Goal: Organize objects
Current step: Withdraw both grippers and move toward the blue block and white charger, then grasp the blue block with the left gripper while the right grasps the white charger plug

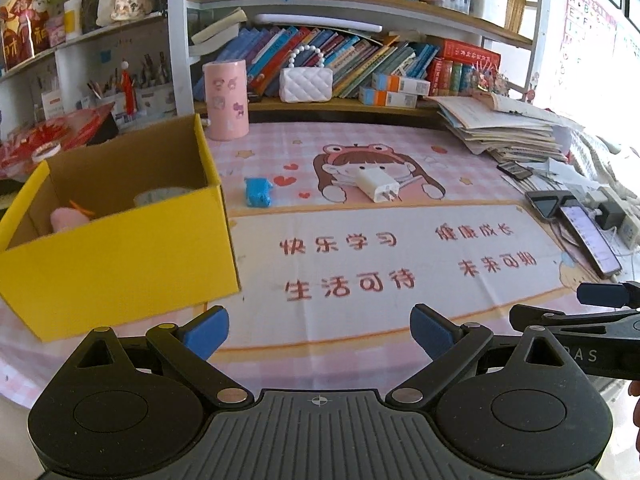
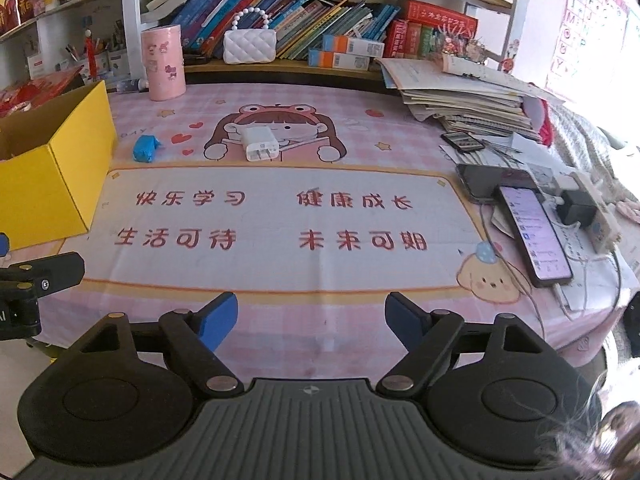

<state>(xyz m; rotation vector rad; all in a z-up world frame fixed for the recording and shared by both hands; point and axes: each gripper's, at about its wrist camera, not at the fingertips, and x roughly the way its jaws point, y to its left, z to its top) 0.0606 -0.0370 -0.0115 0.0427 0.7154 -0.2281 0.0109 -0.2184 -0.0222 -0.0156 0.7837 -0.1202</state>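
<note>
Nearest the cameras, left gripper (image 1: 319,334) and right gripper (image 2: 311,318) both hang over the printed mat's (image 2: 280,216) front edge, jaws spread, nothing between the pads — likely staged for a reach. Further out, yellow box (image 1: 120,248) sits on the left, open top up, probably the drop bin; pink toy (image 1: 68,218) lies inside. Beyond the text panel: blue lump (image 1: 258,192) just right of the box, then white charger (image 1: 376,186) lying flat, long axis running diagonally, prongs pointing toward the near edge — both still out on the mat.
</note>
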